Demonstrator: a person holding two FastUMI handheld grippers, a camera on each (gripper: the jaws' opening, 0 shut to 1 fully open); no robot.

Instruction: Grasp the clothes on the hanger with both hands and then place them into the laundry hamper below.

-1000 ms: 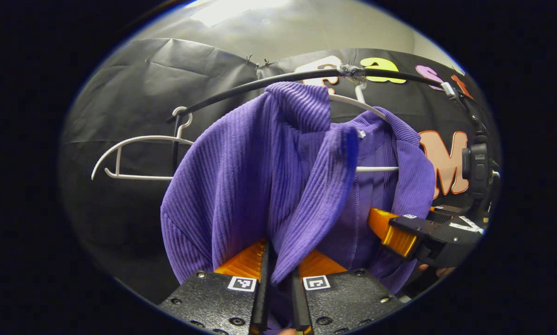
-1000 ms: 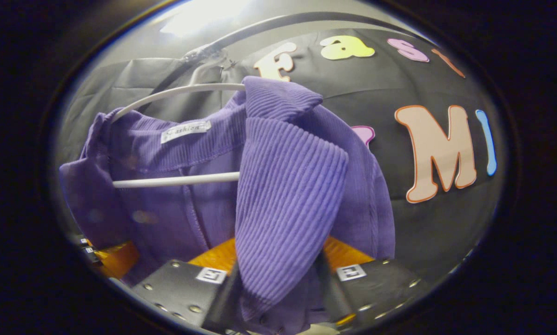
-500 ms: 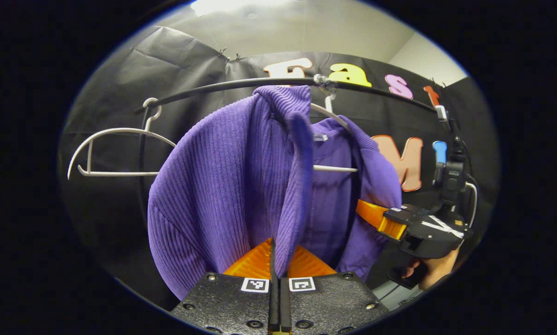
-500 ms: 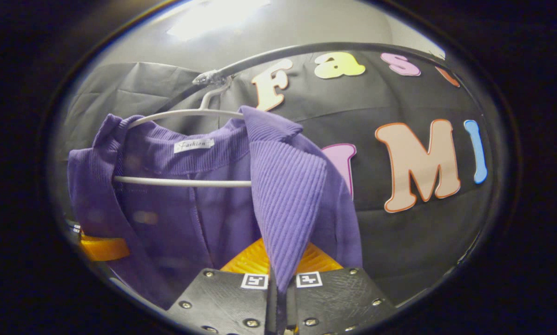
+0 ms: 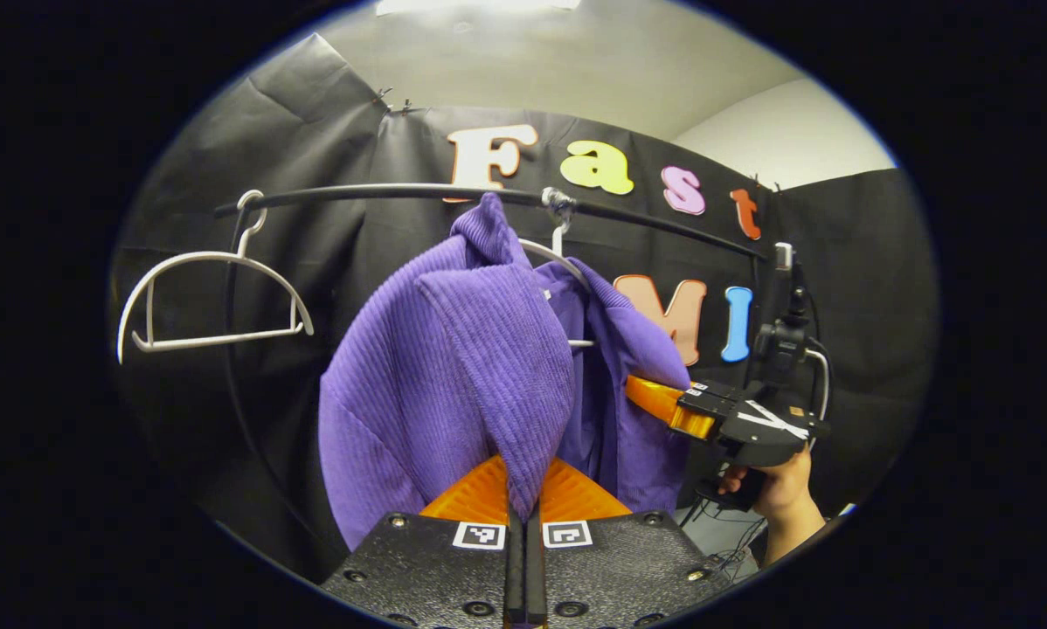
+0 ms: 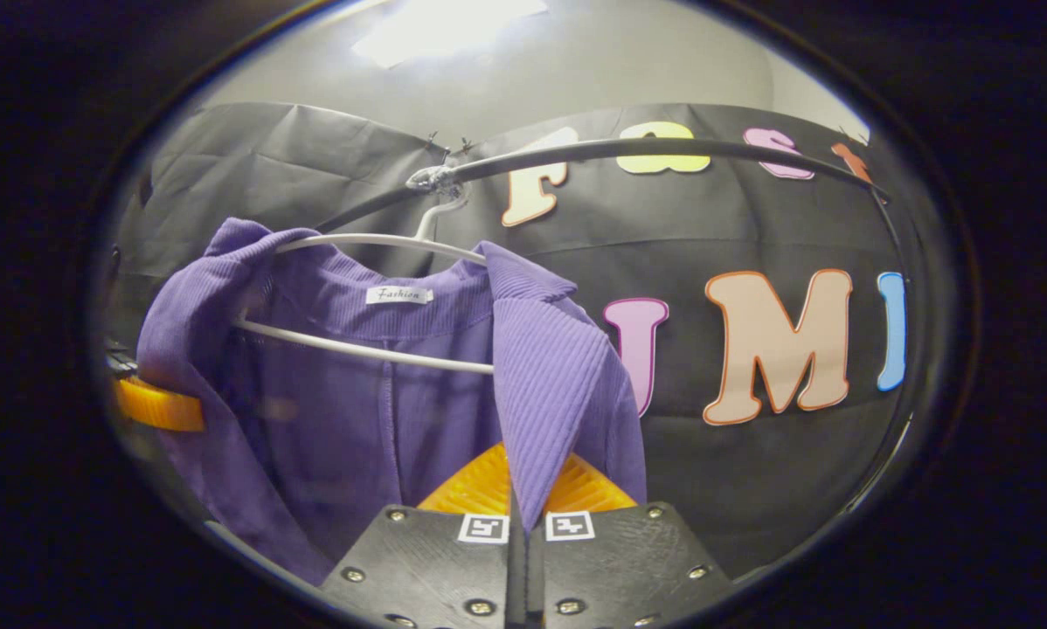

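On a curved black rail (image 5: 384, 190) before the black cloth wall, a purple ribbed-knit garment (image 5: 440, 367) hangs from a white wire hanger (image 6: 375, 240), its collar and both front edges pulled out toward the two cameras. At the bottom of the left gripper view, the left claw (image 5: 523, 502), black with orange ribbed fingers, is pressed together on one front edge of the garment, which rises from between the fingers up to the hanger. At the bottom of the right gripper view, the right claw (image 6: 522, 489) is likewise clamped on the other front edge. In the left gripper view the right claw shows farther off at the right, held from below by a person's hand (image 5: 773, 489). A second, bare white hanger (image 5: 209, 301) hangs at the rail's left end, well apart from the garment.
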